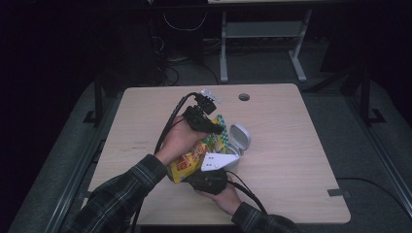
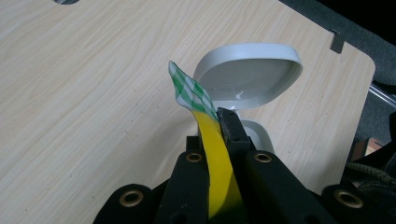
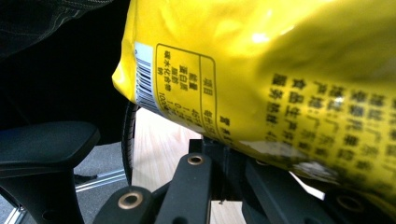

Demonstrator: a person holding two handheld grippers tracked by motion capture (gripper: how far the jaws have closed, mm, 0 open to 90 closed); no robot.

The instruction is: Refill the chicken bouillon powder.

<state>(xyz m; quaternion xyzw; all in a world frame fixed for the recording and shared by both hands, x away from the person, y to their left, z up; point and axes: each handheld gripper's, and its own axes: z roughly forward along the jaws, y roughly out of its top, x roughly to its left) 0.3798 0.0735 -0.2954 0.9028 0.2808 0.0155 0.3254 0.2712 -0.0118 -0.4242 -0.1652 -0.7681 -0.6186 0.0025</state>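
Nearest the counter's front edge, the right tongs [image 1: 214, 177] are clamped on the lower end of a crinkled yellow plastic snack bag [image 1: 190, 162], whose printed back and barcode are seen just above the jaws in the right gripper view. The bag is held off the light wooden counter [image 1: 291, 145], near its middle. Farther in, the left tongs [image 1: 214, 127] are pressed together on the bag's green-and-white checked top seal [image 2: 190, 91]. Just beyond, a small grey flip-lid bin [image 2: 247, 77] is stood with its lid raised.
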